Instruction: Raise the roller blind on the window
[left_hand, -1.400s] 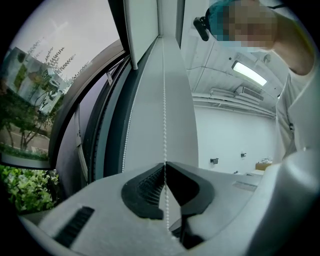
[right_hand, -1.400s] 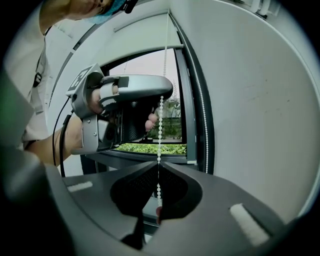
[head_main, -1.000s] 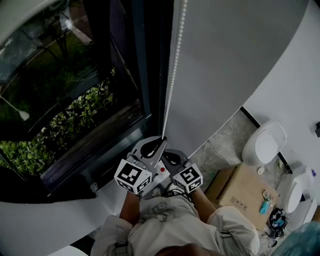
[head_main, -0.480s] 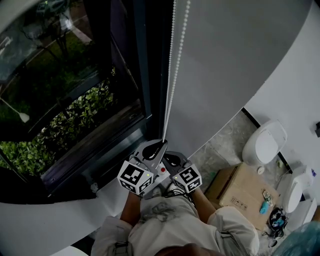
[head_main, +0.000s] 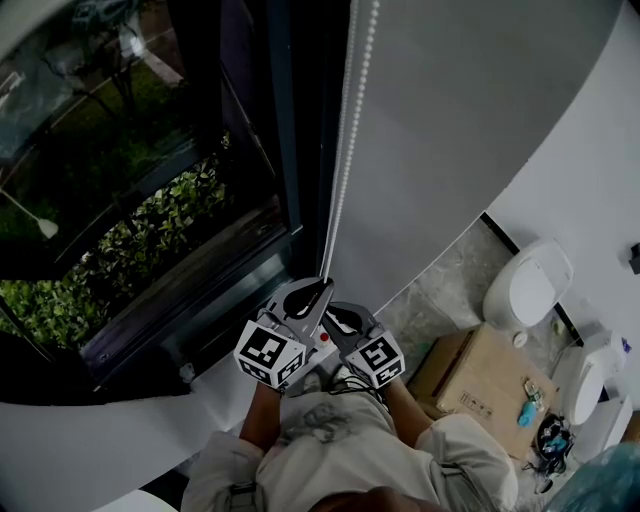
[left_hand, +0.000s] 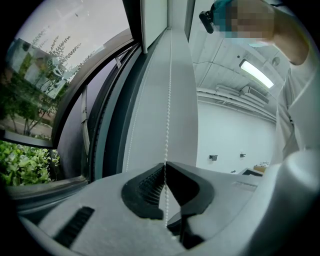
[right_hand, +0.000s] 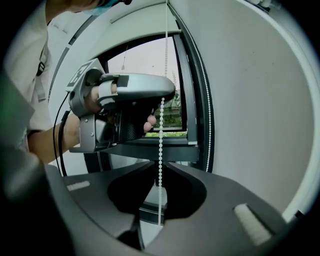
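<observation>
The window (head_main: 150, 200) stood at the left, with a hedge (head_main: 120, 260) outside behind its glass. A wall (head_main: 450, 130) rose to the window's right, and the bead chain (head_main: 347, 130) hung between the two, just beside the window frame. On the floor (head_main: 450, 280) at the right, a cardboard box (head_main: 480, 385) lay just before a toilet (head_main: 530, 285).

Saw white bead chain (head_main: 340, 170) hung as two thin strands, nearly upright, just beside dark-framed window (head_main: 150, 200), with glass left uncovered.
</observation>
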